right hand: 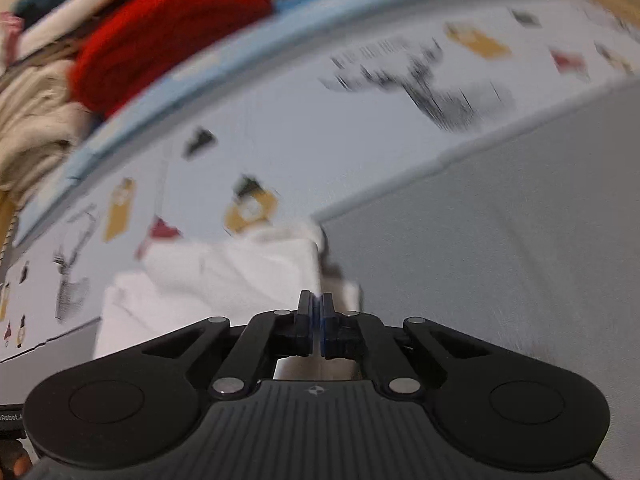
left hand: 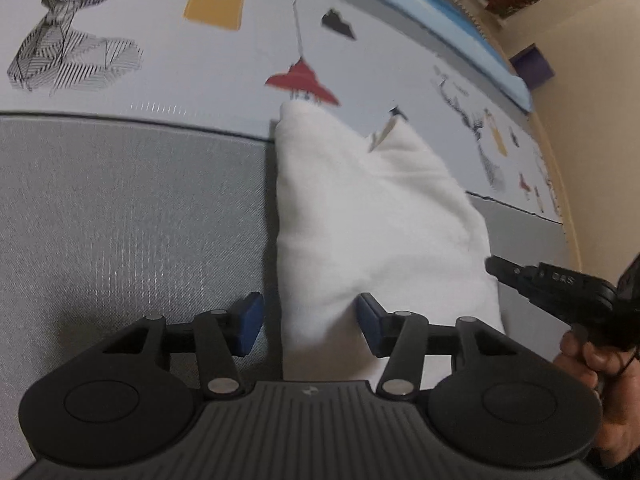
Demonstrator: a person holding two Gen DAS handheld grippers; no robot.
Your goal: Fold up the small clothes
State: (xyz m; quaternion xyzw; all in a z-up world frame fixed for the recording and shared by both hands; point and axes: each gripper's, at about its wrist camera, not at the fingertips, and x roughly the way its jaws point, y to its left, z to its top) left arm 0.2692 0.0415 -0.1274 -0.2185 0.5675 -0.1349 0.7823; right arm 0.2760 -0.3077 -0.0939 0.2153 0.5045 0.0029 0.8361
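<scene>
1. White folded garment (left hand: 372, 216) lying on the grey mat (left hand: 120, 216), far tip reaching over the mat's edge onto the printed cloth (left hand: 180, 64) with deer, lamp and tag motifs.
2. Straddled at its near left edge by the left claw (left hand: 310, 326): blue pads parted about halfway, one pad over bare mat just beside the garment, the other over the white fabric, neither pressing on it.
3. Met at its right edge by the right claw (left hand: 496, 266), seen there as a black tip against the fabric, with a hand (left hand: 592, 364) behind it.
4. From the right wrist view, blurred: right claw (right hand: 316, 324) pressed shut, pads together right at the garment's (right hand: 224, 276) near corner; cannot tell whether any fabric is pinched between them.
5. Farther off, beyond a pale blue border: a red knit (right hand: 168, 28) and cream cloth (right hand: 36, 120) in a pile.
</scene>
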